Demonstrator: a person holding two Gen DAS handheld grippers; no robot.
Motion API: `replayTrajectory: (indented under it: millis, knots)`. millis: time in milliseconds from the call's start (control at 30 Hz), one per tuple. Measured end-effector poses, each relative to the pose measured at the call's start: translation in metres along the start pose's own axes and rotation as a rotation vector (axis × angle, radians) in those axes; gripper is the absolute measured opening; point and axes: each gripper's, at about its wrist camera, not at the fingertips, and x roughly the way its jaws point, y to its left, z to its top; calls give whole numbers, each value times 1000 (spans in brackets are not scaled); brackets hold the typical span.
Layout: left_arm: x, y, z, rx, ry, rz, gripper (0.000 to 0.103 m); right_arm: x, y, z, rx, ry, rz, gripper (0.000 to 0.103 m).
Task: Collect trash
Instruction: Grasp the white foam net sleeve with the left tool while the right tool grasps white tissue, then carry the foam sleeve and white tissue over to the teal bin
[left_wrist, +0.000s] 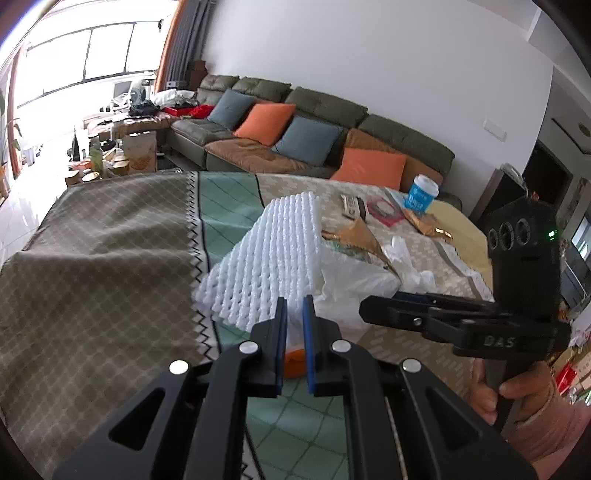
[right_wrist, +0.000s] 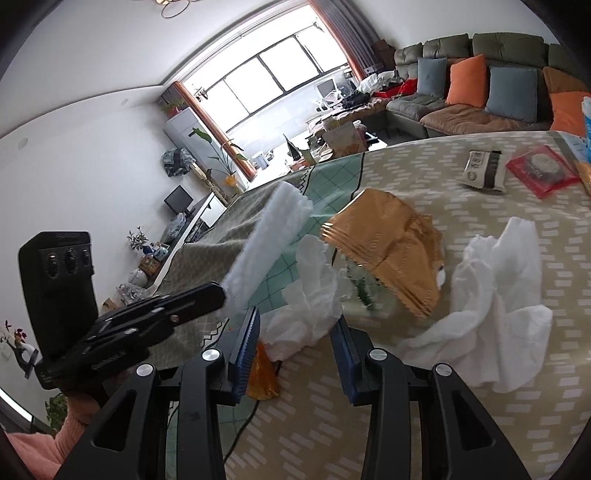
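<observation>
Left tongs (left_wrist: 294, 306), narrowly set, pinch the lower end of the white foam net (left_wrist: 269, 258), its long axis rising up and away. Right tongs (right_wrist: 295, 332) (spread wide, empty) hover just before the white plastic bag (right_wrist: 306, 306) on the surface (right_wrist: 406, 424).

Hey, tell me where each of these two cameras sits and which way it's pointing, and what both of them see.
Left wrist: on the left hand-held gripper, facing the sofa across the table; its fingers pinch the white foam net; the right hand shows.
Right wrist: on the open right hand-held gripper, facing the window; the left hand-held gripper shows, holding the net.
Shared: foam net, gold wrapper, sofa.
</observation>
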Motion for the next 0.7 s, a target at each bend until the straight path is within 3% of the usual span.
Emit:
replayTrajectory:
  millis: [167,300,700]
  knots:
    - [-20,9,-2,-31,-36,9,10,2,1,2,2,6,6,9]
    - [-36,17,-6,-53,-61,10,10,-5,7,2,-18,-20,8,4]
    - [-86,35,-25,-104,-128,31,9,-41,33,16,-83,-141,39,3]
